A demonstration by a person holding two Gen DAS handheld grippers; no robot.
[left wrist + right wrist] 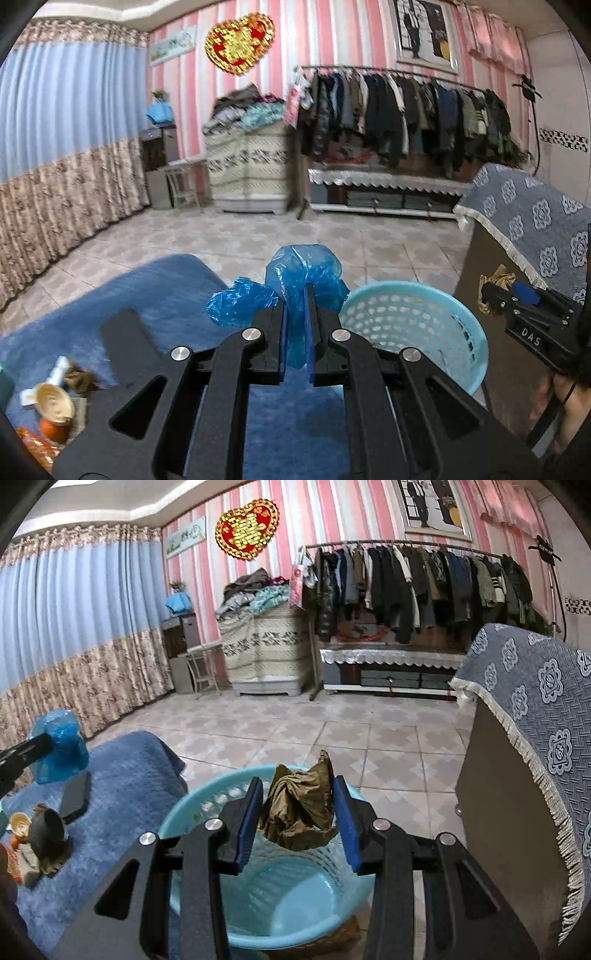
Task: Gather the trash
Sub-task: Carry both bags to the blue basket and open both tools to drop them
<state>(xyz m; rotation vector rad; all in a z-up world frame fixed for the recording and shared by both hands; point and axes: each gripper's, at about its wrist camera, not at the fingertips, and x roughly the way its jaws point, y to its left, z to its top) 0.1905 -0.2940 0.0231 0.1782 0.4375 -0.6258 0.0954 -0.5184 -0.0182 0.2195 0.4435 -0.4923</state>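
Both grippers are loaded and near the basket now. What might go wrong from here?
1. The blue plastic bag in the left gripper hangs over the blue blanket, not the light blue basket; released here, it would likely miss.
2. The crumpled brown wrapper in the right gripper sits above the near rim; light trash may snag on a pad.

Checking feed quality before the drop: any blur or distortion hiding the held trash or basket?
Left wrist: motion smear on the background, strong fisheye bend, but the blue plastic bag in the left gripper reads sharp. Right wrist: crisper; brown wrapper and basket clear.
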